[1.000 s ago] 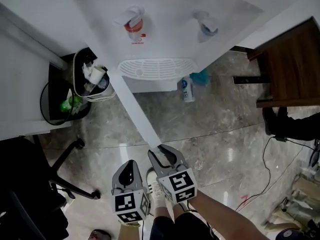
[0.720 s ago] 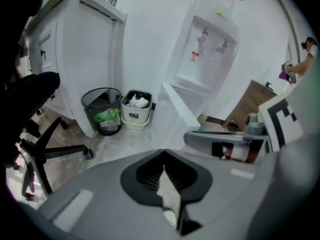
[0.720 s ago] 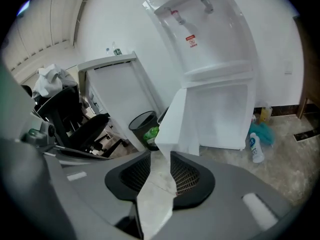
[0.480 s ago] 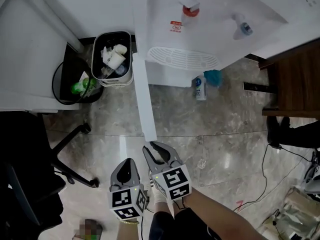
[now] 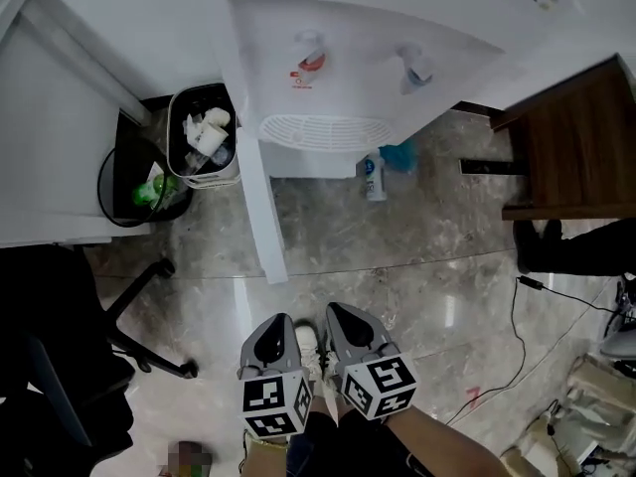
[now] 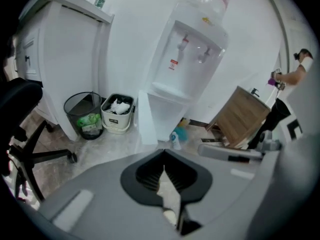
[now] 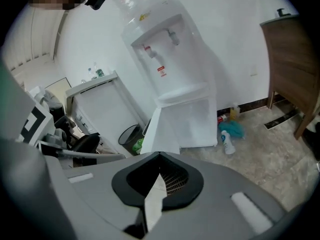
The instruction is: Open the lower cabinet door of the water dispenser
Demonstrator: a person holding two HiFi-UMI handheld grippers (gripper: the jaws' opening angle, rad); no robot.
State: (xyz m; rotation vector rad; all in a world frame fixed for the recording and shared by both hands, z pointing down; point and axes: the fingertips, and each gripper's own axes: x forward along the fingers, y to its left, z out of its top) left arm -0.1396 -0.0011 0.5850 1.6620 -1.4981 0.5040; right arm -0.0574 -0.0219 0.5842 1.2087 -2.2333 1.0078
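The white water dispenser [image 5: 348, 38] stands at the top of the head view, with a red tap and a blue tap above its drip grille. Its lower cabinet door [image 5: 260, 207] stands swung out toward me as a narrow white panel. The door also shows in the left gripper view [image 6: 146, 119] and in the right gripper view [image 7: 161, 129]. My right gripper [image 5: 333, 310] is shut on nothing, a short way back from the door's free edge. Beside it, my left gripper [image 5: 277, 318] is also shut and empty. Both hang over the marble floor near my feet.
A white bin [image 5: 204, 137] full of rubbish and a black mesh bin [image 5: 139, 187] stand left of the dispenser. A black office chair [image 5: 60, 366] fills the lower left. A spray bottle [image 5: 373, 177] and a teal cloth [image 5: 400, 154] lie by the base. A wooden cabinet [image 5: 576, 147] and cables [image 5: 527, 336] are on the right.
The right gripper stood open at the door's free edge; it has since shut and drawn back from it. Both grippers have pulled back toward me, and the door stays swung out.
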